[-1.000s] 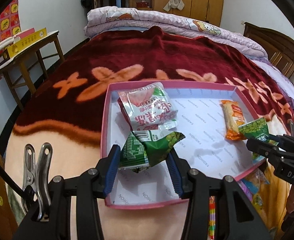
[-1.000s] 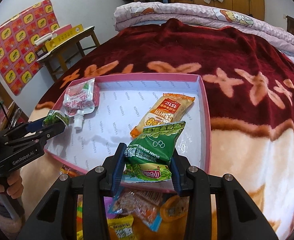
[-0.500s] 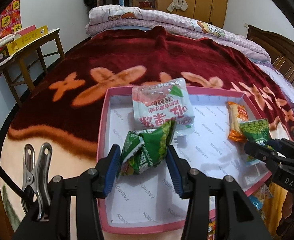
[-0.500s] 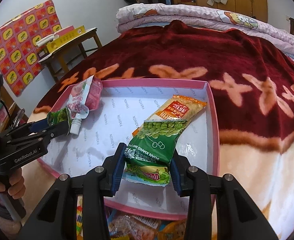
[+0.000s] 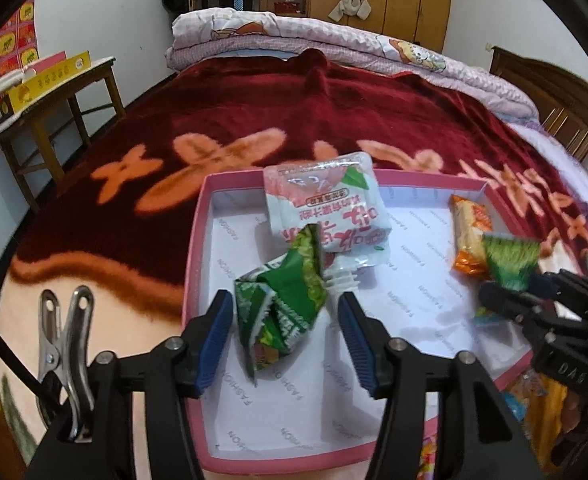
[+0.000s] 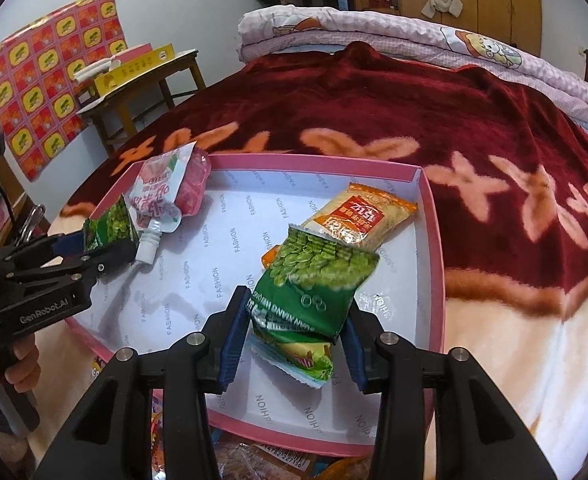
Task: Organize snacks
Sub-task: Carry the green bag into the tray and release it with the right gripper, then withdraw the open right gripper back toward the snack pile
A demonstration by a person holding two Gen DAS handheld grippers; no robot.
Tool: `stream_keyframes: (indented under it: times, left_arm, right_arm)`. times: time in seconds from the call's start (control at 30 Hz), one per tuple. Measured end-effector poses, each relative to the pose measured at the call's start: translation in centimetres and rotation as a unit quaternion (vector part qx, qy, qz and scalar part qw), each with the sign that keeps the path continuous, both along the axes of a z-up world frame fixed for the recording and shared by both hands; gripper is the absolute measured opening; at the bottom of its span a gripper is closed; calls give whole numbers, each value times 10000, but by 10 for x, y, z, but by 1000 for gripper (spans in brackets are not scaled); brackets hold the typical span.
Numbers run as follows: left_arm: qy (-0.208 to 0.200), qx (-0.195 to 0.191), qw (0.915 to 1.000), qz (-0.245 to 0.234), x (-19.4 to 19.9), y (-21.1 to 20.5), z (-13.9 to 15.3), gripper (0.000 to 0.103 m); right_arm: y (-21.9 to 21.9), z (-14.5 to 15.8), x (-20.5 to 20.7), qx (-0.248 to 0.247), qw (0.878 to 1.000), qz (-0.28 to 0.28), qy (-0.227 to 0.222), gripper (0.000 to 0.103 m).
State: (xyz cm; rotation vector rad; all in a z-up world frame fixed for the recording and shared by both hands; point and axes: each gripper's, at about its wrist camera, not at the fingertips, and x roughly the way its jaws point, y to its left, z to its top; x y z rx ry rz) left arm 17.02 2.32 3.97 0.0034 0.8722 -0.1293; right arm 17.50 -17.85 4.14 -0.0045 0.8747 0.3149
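Both claws hang over the near part of the shallow pink cardboard tray (image 6: 430, 216) on the bed, jaws opening to drop their loads. The left claw (image 5: 281, 332) lets go a crumpled green pea packet (image 5: 283, 300); the right claw (image 6: 298, 336) frees a flatter green pea packet (image 6: 314, 284). Farther in lie an orange biscuit packet (image 6: 358, 216) at right and a white-pink spouted pouch (image 5: 326, 208) at left.

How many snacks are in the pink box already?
Two lie in the pink box: the white pouch and the orange packet. Each claw, left and right, is opening around a green pea bag over the box. More snacks wait outside.
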Motion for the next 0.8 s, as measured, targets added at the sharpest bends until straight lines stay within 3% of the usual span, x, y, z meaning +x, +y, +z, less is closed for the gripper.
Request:
stream_keyframes:
  times: [0.03,0.1,0.13,0.3,0.8]
  left_arm:
    - [5,-95,10000,-13,-1,1,1,65]
    - [-50,-165,9999,-9,-4,1,5,69]
    - [-121,-166,9998,-3,-7,1,9,73]
    - [-340,-78,9994,23,-18,2,23,75]
    - [-214,-190,9996,-67,-59,-3,38,75]
  right_arm:
    - [1,1,-1,0,10000,41,-9,57]
    - [3,4,-5,-4,9999,88,-112,80]
    - [4,7,-7,-17,9997,101,-201,82]
    - [5,18,-15,35,9994,76,-349,82]
    - [0,39,-54,505,9980,57,-378,82]
